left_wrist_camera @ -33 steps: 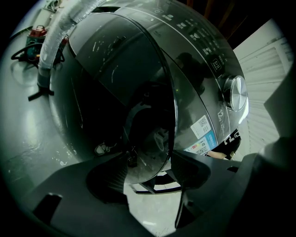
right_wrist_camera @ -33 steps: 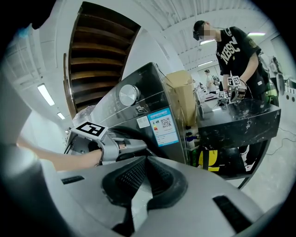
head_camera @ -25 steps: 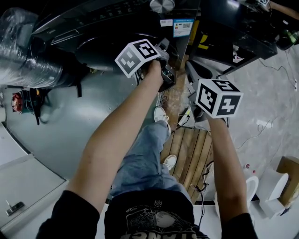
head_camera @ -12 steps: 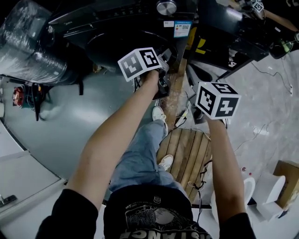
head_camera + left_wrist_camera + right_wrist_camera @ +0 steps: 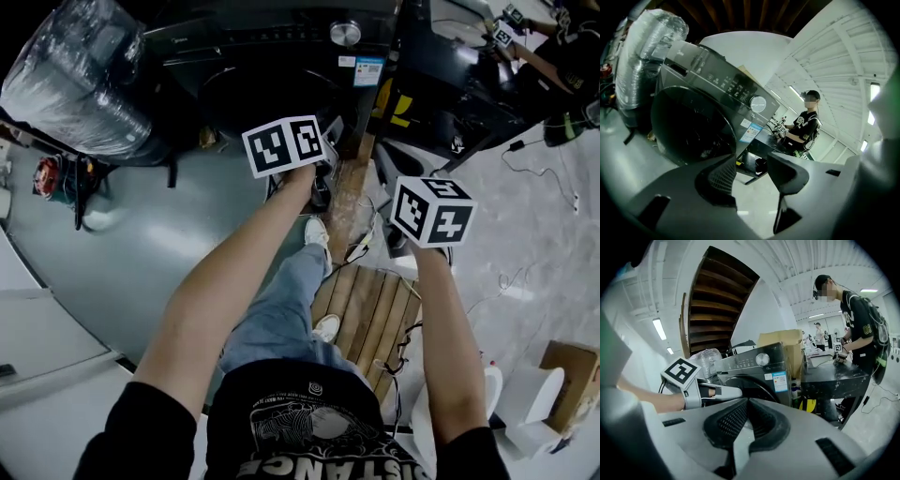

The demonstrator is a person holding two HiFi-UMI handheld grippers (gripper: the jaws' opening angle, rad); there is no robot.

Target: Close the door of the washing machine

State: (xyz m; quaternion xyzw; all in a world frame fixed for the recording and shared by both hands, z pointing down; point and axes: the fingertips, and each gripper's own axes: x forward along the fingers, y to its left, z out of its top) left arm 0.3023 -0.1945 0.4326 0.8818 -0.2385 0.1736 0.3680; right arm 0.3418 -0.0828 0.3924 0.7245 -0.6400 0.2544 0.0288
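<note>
left gripper (image 5: 752, 176): jaws spread, closing, nothing between | right gripper (image 5: 747, 404): jaws pressed together, empty | door (image 5: 689, 126): beyond left gripper, to its left, flat against washer (image 5: 723, 84) front | table (image 5: 834, 373): right of washer, person (image 5: 858, 319) on its far side

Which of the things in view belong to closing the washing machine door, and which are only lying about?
For the job: washing machine; its door; left gripper, jaws closing, nothing between them; right gripper, shut.

Lying about: plastic-wrapped bundle; wooden pallet; cardboard box; black table.
</note>
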